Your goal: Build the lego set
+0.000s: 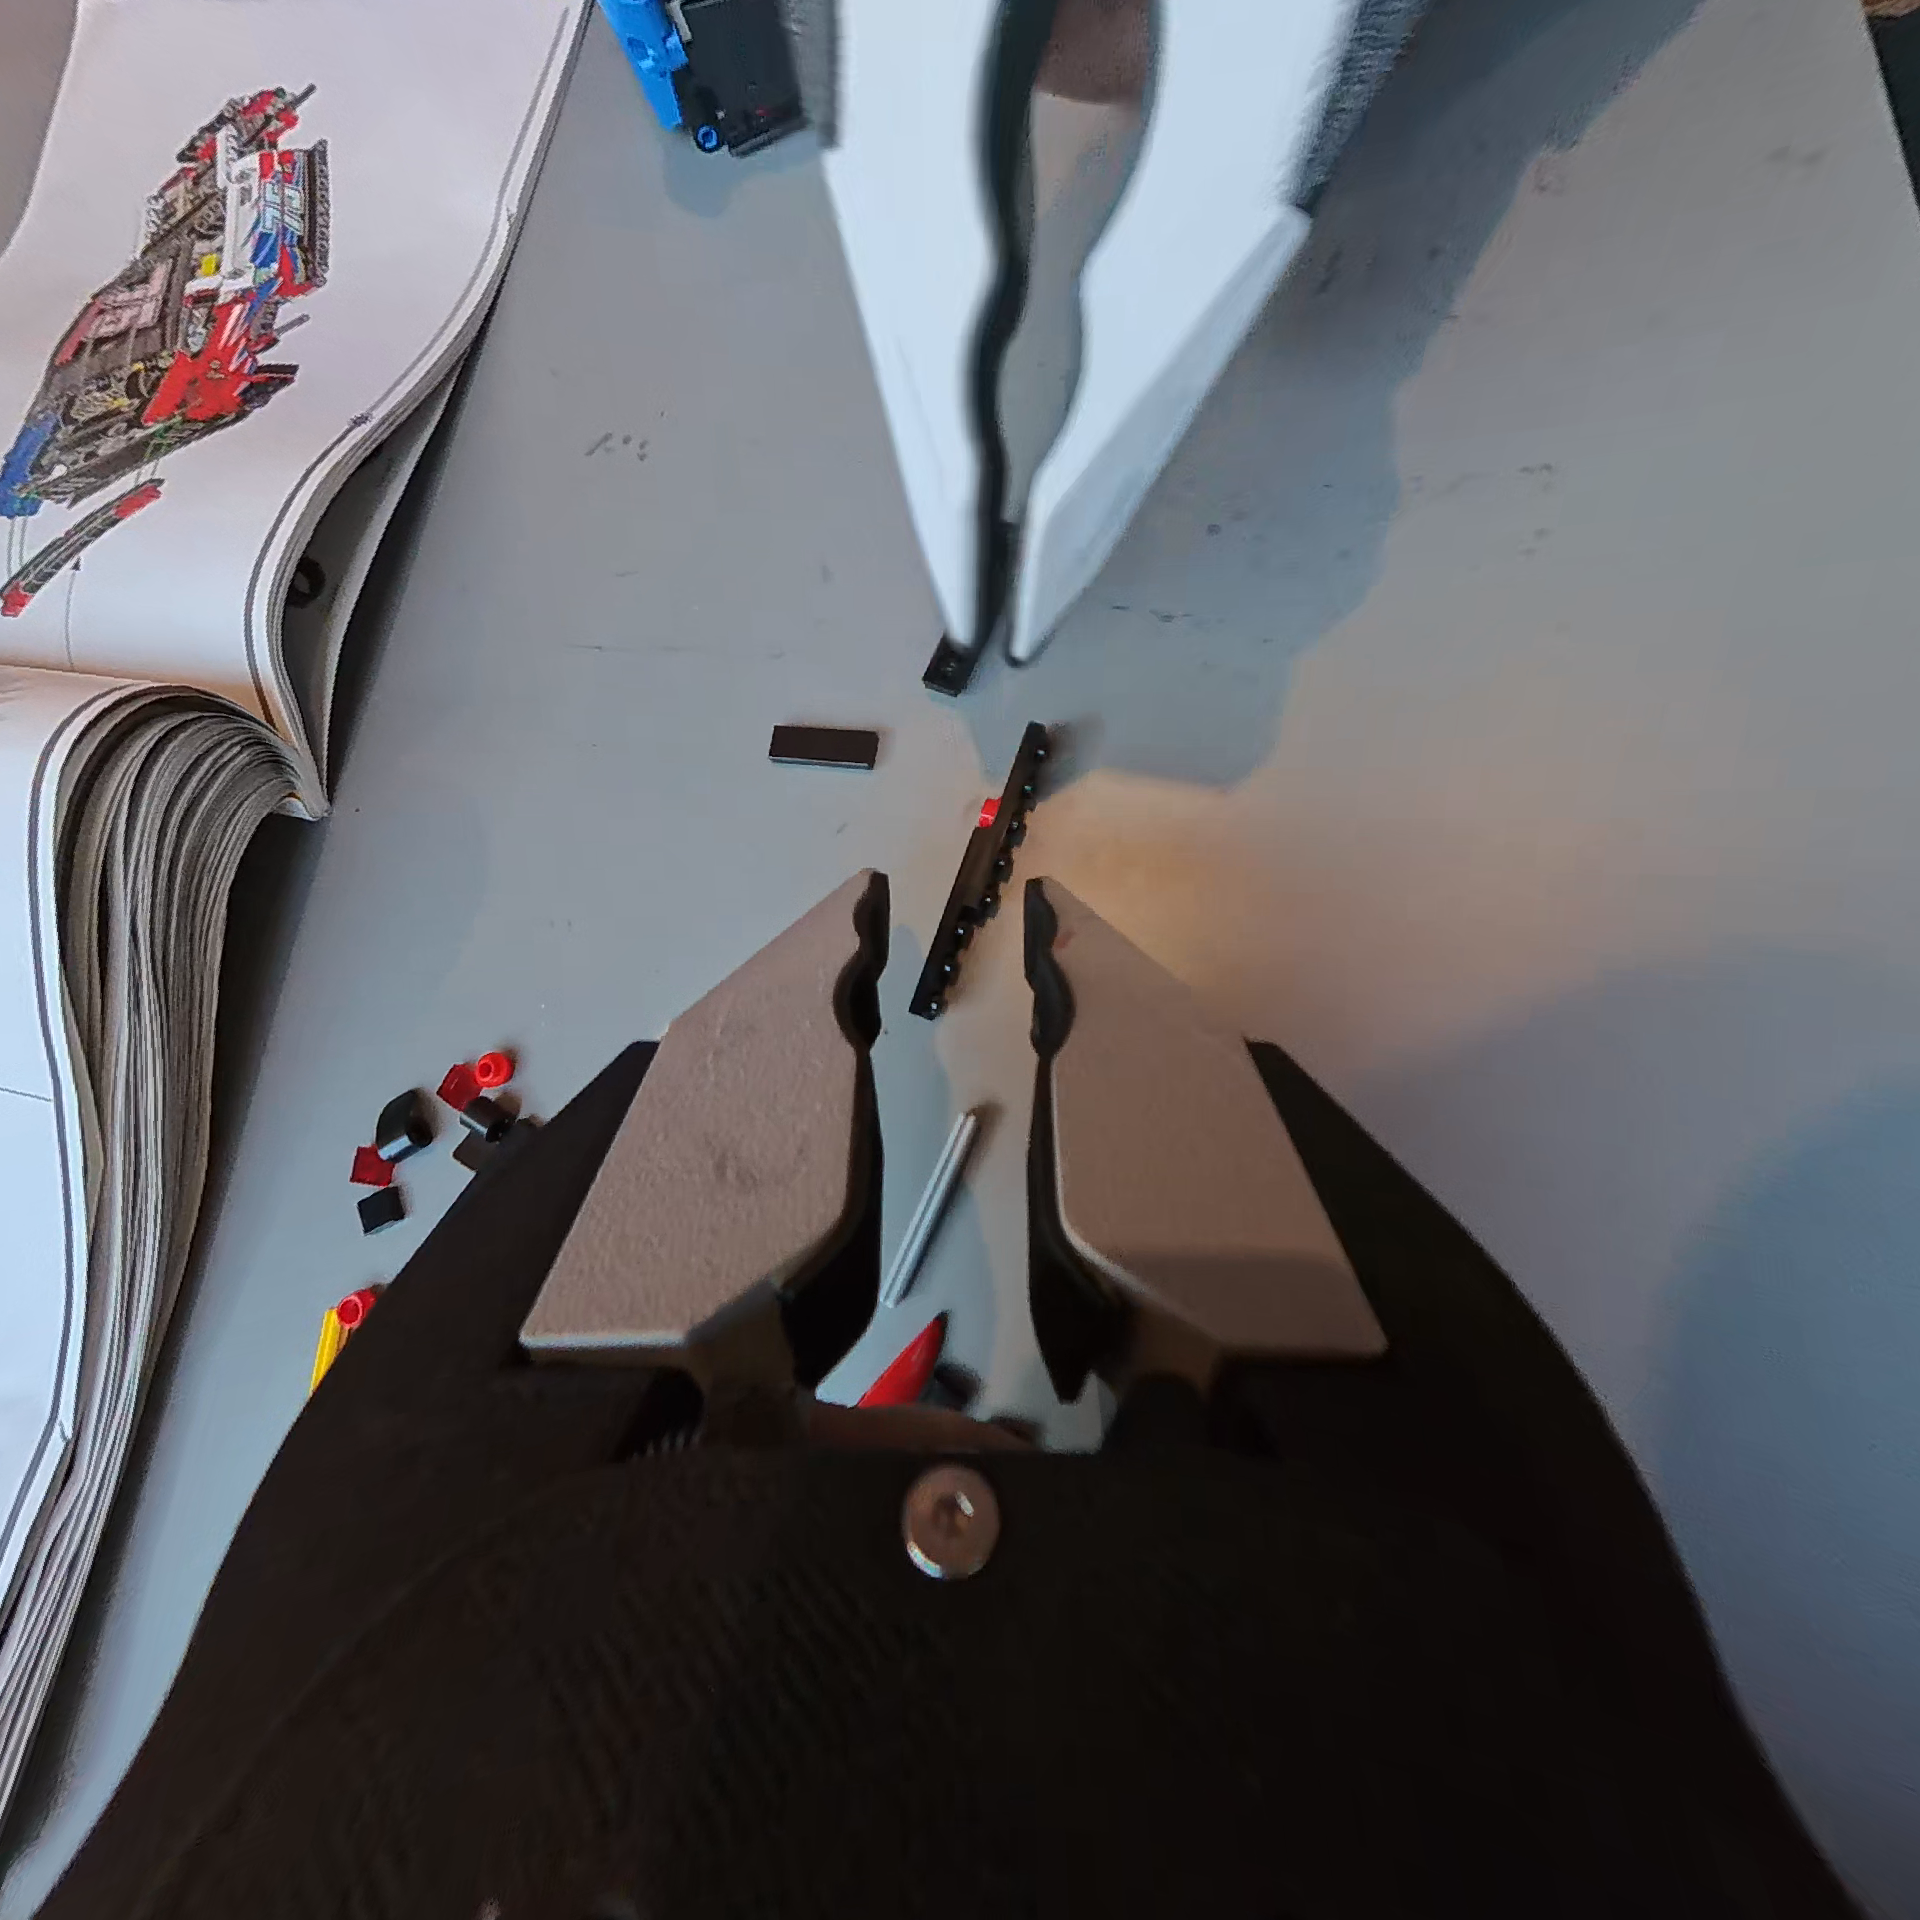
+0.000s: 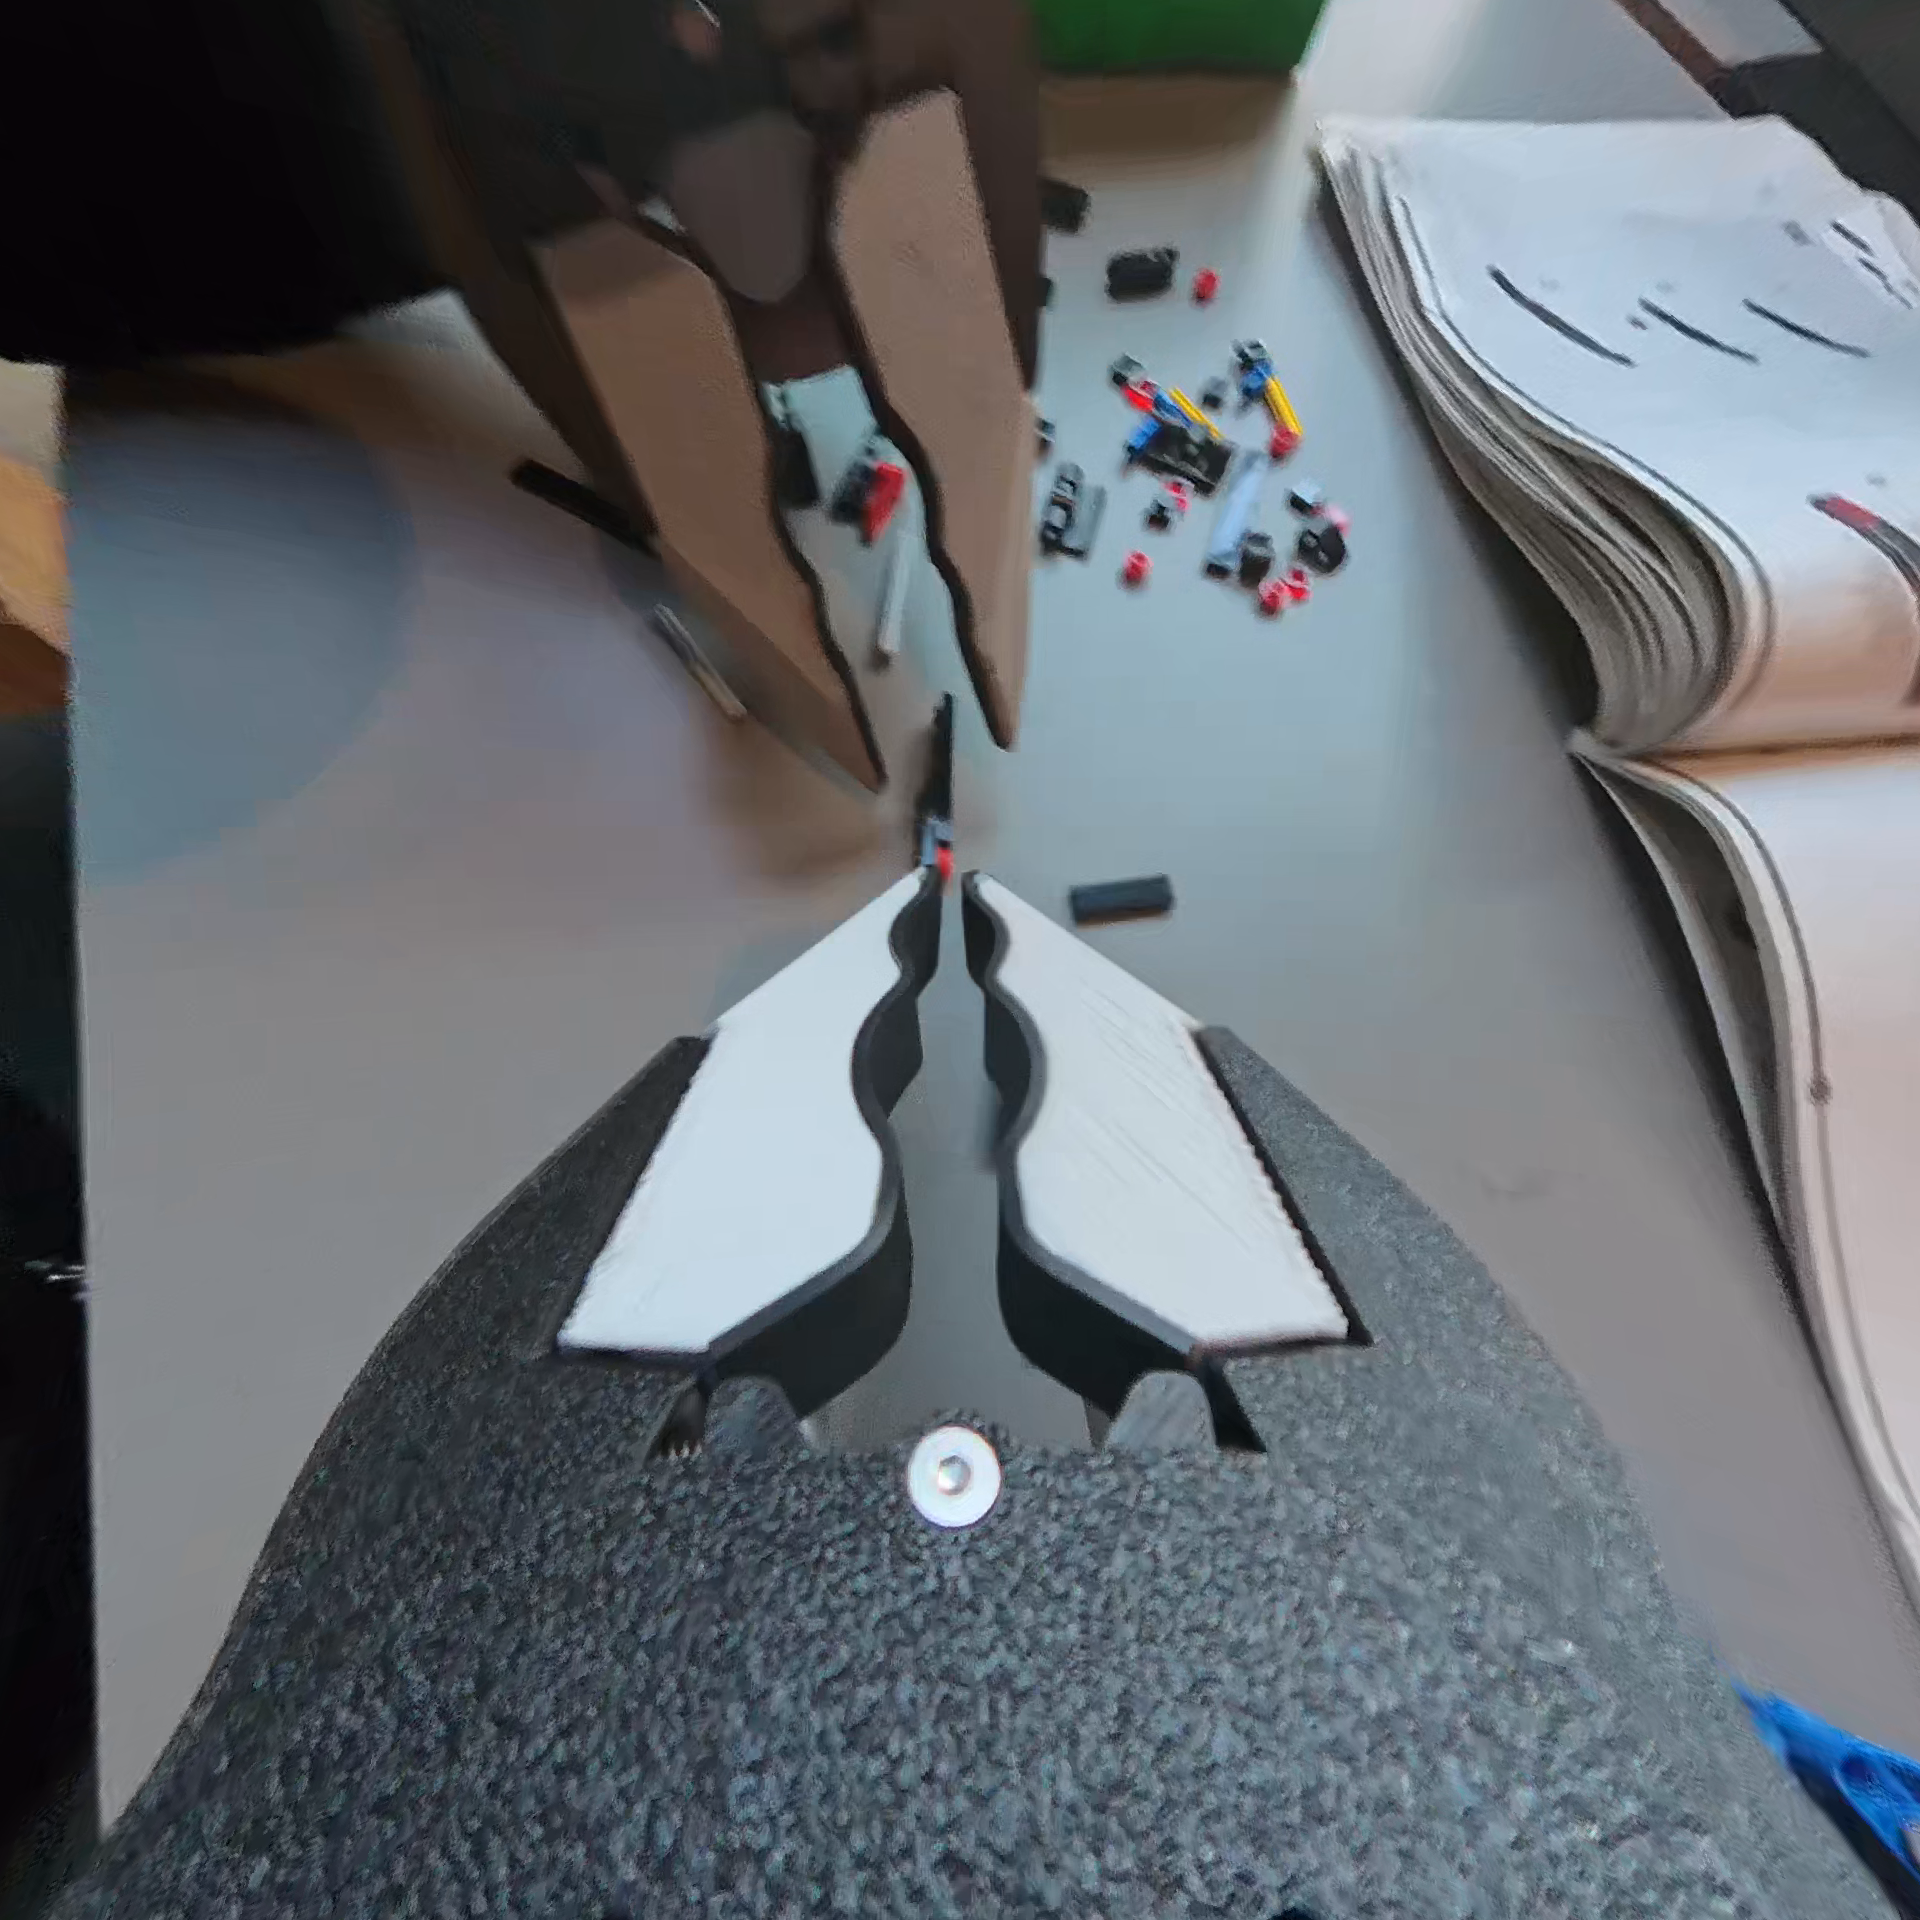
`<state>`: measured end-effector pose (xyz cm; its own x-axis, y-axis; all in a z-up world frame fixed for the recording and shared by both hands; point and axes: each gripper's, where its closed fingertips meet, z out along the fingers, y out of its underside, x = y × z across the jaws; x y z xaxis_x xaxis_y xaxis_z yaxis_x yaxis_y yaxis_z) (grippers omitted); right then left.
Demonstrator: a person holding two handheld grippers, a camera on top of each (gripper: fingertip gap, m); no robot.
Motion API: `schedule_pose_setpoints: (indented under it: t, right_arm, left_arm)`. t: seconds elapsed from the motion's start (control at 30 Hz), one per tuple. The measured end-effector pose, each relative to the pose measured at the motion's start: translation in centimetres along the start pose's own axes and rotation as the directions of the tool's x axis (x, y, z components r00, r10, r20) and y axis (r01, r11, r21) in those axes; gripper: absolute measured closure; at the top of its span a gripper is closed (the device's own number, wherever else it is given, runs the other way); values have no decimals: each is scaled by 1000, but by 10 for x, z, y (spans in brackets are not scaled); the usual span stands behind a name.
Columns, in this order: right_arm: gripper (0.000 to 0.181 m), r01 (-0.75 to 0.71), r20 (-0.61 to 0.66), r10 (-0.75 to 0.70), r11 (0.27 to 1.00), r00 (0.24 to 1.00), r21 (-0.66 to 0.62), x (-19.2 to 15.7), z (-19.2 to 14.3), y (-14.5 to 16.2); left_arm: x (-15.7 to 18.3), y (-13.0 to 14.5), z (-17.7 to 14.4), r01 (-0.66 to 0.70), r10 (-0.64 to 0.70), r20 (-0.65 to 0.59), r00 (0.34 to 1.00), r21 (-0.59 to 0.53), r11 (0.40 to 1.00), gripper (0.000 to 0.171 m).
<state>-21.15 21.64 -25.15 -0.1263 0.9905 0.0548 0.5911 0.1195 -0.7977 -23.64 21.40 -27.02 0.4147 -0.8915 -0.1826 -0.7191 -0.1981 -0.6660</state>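
Long thin black studded lego plate (image 1: 982,883), small red piece on side, flat on grey table (image 1: 1455,1039). Left gripper (image 1: 956,883) jaws apart, astride plate. Right gripper (image 2: 951,883) nearly closed; grip unclear.

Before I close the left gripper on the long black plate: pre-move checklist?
1. Left gripper open: ok, clear gap between the fingers.
2. Long black plate inside that gap: ok, though it lies slanted and touches neither finger.
3. Red piece on the plate clear of the closing fingers: ok, it sits ahead of the tips.
4. Right gripper clear of the plate: not ok, its tips are close to the plate's far end.
5. Small black piece held by the right gripper: cannot tell.
6. Grey axle out of the way: not ok, it lies between the left fingers farther back.
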Motion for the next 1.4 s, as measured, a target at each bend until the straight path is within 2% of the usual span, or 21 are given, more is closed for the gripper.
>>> schedule_pose_setpoints:
  t: [0.17, 0.27, 0.37, 0.47, 0.6, 0.77, 0.97, 1.1, 1.17, 1.23, 1.3, 1.4]
  right_arm:
    - [170, 120, -40, -125, 987, 991, -109, -4, 24, 12]
    - [177, 155, -47, -163, 979, 986, -135, -4, 28, 16]
    - [177, 254, -69, -268, 954, 961, -161, -4, 26, 17]
    - [177, 438, -138, -469, 875, 872, -208, -3, 25, 17]
    - [177, 656, -238, -712, 702, 660, -277, 2, 22, 12]
    - [177, 787, -313, -832, 543, 458, -293, -5, 15, 4]
    - [177, 819, -372, -834, 514, 408, -254, -9, 8, -5]
    - [177, 835, -365, -849, 486, 381, -259, -11, 9, -2]
    - [177, 828, -372, -842, 498, 391, -258, -9, 8, -2]
    - [177, 809, -365, -820, 540, 442, -233, -9, 8, -1]
    - [177, 760, -333, -759, 630, 559, -160, -13, 9, 0]
    - [176, 558, -241, -539, 830, 807, 12, -21, 4, -5]
  left_arm:
    - [-1, 1, 0, 10, -10, -3, 1000, -1, 1000, 149]
    - [0, 3, 1, 18, -18, -11, 1000, -1, 1000, 150]
    - [2, 4, 3, 16, -16, -23, 1000, -12, 1000, 149]
    - [7, 5, 5, -8, 7, -33, 999, -27, 1000, 155]
    - [13, 1, 7, 6, -7, -67, 998, -10, 1000, 154]
    - [12, -6, 3, 134, -129, -125, 984, 31, 990, 152]
    - [14, -3, 7, 131, -127, -134, 983, 21, 991, 149]
    - [18, -11, 4, 132, -120, -167, 979, 60, 989, 164]
    - [17, -13, 3, 156, -142, -173, 975, 67, 985, 165]
    - [15, -13, 4, 168, -156, -172, 973, 60, 984, 164]
    - [9, -7, 8, 131, -126, -113, 985, 35, 991, 165]
    - [5, 1, 10, 27, -28, -46, 999, -12, 1000, 165]
